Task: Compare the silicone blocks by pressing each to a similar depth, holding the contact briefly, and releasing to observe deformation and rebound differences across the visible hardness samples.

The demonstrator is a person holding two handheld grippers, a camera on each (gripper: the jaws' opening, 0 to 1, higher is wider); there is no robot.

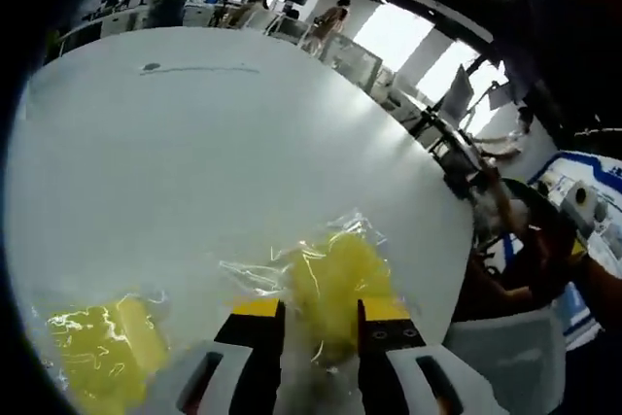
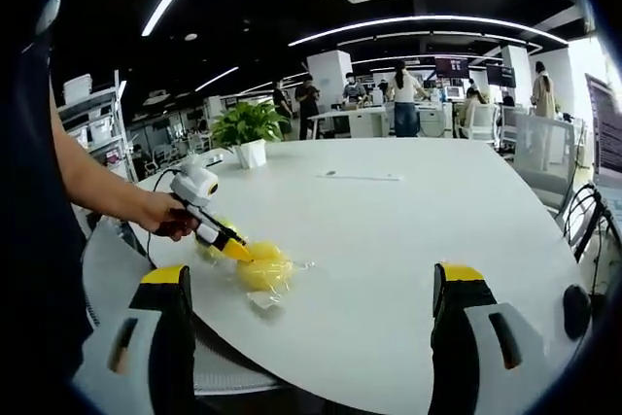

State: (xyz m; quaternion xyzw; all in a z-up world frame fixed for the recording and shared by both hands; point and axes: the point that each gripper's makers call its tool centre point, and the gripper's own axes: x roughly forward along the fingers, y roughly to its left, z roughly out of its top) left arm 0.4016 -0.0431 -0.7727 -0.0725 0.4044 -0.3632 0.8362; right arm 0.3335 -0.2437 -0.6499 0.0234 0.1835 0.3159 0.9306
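Left gripper (image 1: 320,323): jaws nearly closed, narrow gap, yellow tips set against a yellow silicone block (image 1: 342,279) in clear plastic wrap. Tips sit at the block's near side; cannot tell whether the jaws actually pinch it or only press on it. In the right gripper view the same gripper (image 2: 236,249) is held in a person's hand (image 2: 167,214), angled down, tip touching the block (image 2: 264,269).

Second yellow block (image 1: 107,347), also in clear wrap, lies just beside the first, closer to the tabletop edge. In the right gripper view it (image 2: 211,245) sits partly behind the left gripper body.

Both blocks rest near the edge of a round white table (image 2: 408,230), on the person's side.

Right gripper (image 2: 309,284): jaws wide apart, nothing between them, held off the near edge of the tabletop, well apart from the blocks.

Potted plant (image 2: 249,130) at the far edge of the tabletop. A thin dark strip (image 2: 360,177) lies flat toward the far side; ID not possible at this res.
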